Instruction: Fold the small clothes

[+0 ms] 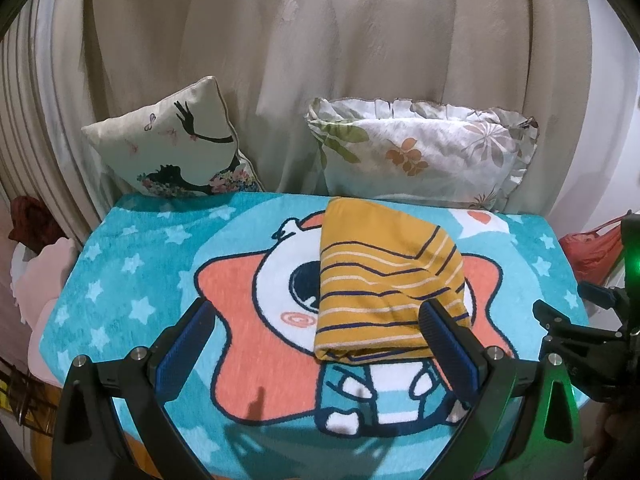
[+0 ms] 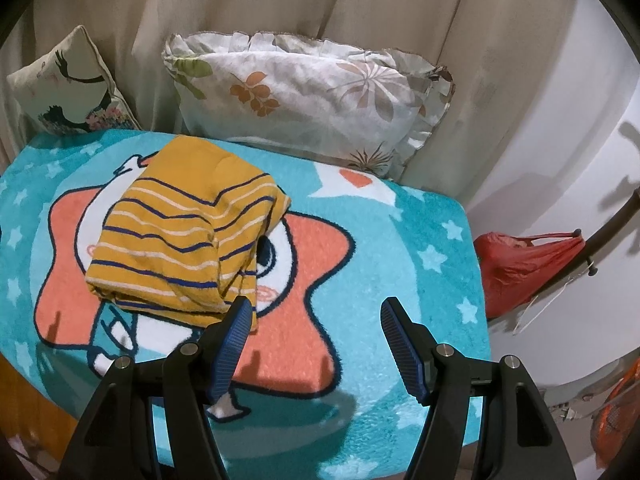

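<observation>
A mustard-yellow garment with navy and white stripes (image 1: 384,280) lies folded into a compact bundle on a turquoise cartoon-print mat (image 1: 140,272). My left gripper (image 1: 316,320) is open and empty, hovering just in front of the bundle's near edge; its right finger (image 1: 444,336) overlaps the bundle's near right corner. In the right wrist view the bundle (image 2: 180,236) lies left of centre on the mat (image 2: 400,240). My right gripper (image 2: 316,312) is open and empty to the right of the bundle, its left finger (image 2: 236,328) close to the bundle's near corner.
Two pillows lean on a beige curtain behind the mat: a dancer-print cushion (image 1: 176,144) and a ruffled floral pillow (image 1: 420,148). A red plastic bag (image 2: 524,264) hangs off the mat's right side. The right gripper's body (image 1: 592,332) shows at the left view's right edge.
</observation>
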Motion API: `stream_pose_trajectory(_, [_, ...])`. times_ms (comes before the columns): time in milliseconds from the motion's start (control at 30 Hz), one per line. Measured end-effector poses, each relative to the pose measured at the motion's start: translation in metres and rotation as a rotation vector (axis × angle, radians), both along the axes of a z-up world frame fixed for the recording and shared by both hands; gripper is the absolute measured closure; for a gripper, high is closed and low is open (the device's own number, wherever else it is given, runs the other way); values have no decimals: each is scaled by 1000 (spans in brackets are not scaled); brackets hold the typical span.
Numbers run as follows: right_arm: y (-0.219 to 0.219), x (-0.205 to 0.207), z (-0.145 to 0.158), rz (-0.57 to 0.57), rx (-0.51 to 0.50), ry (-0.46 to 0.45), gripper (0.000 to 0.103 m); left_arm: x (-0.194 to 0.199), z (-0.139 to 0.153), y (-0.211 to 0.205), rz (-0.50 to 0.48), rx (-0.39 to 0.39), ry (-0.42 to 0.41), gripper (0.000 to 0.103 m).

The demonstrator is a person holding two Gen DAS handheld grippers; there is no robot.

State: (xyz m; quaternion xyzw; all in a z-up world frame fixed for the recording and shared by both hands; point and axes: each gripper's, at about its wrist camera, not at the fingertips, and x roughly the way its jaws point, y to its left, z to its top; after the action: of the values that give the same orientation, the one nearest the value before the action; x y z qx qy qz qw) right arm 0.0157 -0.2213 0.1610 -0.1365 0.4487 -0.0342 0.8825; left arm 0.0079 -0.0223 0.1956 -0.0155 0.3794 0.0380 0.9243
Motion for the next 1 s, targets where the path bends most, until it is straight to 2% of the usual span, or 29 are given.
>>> stream_pose_trajectory(500, [-3,7,-16,-9,-43,31,30,7,-15,-4,-11,-32,45,2])
stream_pose_trajectory(833, [-2,15,-50,-5,-43,104,29,22,-68,4,-58,-270,218,2])
stream_pose_trajectory(1000, [0,16,-62,-2,-33,123,29,20,-78,6,-48,-271,239,2])
